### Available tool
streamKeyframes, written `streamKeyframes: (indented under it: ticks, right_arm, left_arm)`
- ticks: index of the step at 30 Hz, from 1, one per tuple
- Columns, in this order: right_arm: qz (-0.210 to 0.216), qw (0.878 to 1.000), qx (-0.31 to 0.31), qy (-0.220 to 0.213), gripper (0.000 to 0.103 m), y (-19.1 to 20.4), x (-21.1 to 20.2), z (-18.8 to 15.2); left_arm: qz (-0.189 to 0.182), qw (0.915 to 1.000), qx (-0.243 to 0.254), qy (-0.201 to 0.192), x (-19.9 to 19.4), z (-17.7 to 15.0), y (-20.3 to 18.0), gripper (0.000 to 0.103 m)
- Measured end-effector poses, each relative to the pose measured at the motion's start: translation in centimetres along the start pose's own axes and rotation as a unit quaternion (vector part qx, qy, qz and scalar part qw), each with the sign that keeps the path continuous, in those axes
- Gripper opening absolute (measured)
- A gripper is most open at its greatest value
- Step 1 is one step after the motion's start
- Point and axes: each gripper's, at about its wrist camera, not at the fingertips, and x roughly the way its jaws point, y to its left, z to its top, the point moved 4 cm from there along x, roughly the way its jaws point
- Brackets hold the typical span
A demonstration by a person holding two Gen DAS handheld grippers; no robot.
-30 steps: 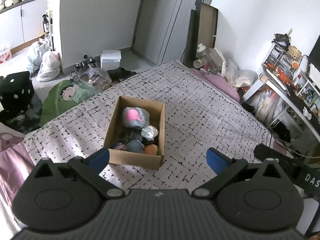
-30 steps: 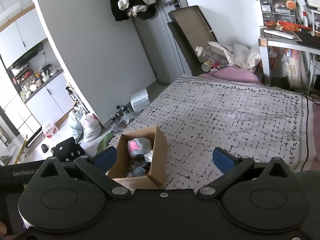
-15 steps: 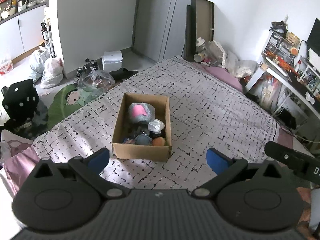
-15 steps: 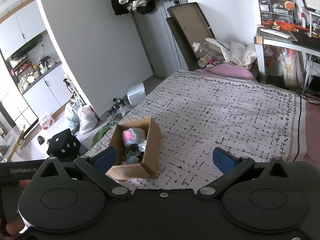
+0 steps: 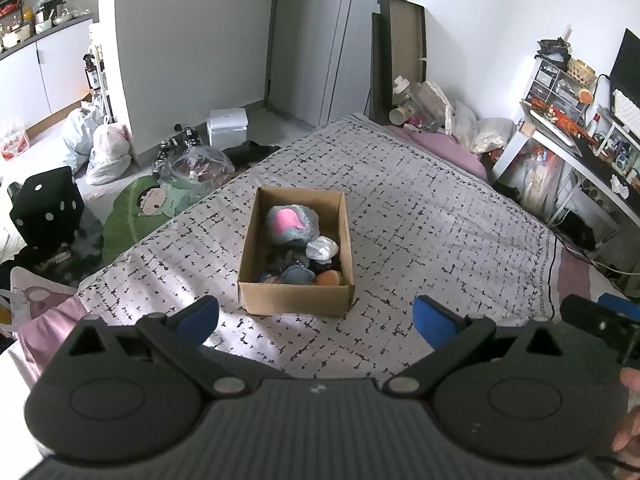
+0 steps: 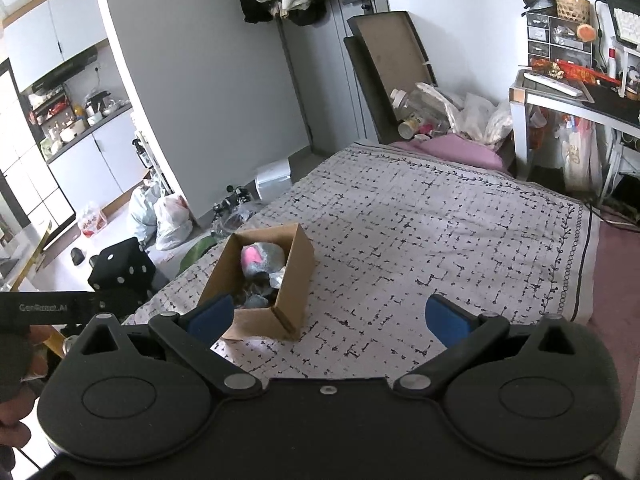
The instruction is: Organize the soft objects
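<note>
A brown cardboard box [image 5: 294,300] stands on the patterned bed cover [image 5: 420,220]. It holds several soft toys: a grey and pink plush [image 5: 292,224] at the far end, a white one [image 5: 322,249], a blue-grey one [image 5: 298,275] and an orange one [image 5: 329,278]. The box also shows in the right wrist view [image 6: 294,280], with the grey and pink plush [image 6: 260,258] inside. My left gripper [image 5: 316,316] is open and empty, held above the bed just short of the box. My right gripper [image 6: 328,314] is open and empty, to the right of the box.
Beside the bed on the floor lie a black dice cushion [image 5: 46,204], a green cartoon cushion [image 5: 144,208], plastic bags [image 5: 106,148] and a white box [image 5: 227,126]. A desk with clutter [image 5: 576,136] stands at the right. Bottles and bags [image 6: 452,114] pile at the bed's far end.
Both grippers have pulled back and risen from the box, so it looks smaller and farther off. Both stay open and empty. The box has not moved.
</note>
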Motion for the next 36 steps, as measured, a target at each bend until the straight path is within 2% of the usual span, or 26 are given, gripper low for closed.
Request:
streamKeyframes:
  ticks: [13, 36]
  right_arm:
    - [-0.002, 1.000, -0.013, 0.012, 0.103, -0.05, 0.21, -0.56]
    - [0.001, 0.999, -0.036, 0.013, 0.103, 0.85, 0.16, -0.57]
  left_arm:
    - [0.003, 0.9999, 0.015, 0.001, -0.19, -0.57, 0.27, 0.102]
    - [0.001, 0.9999, 0.014, 0.002, -0.22, -0.78, 0.28, 0.102]
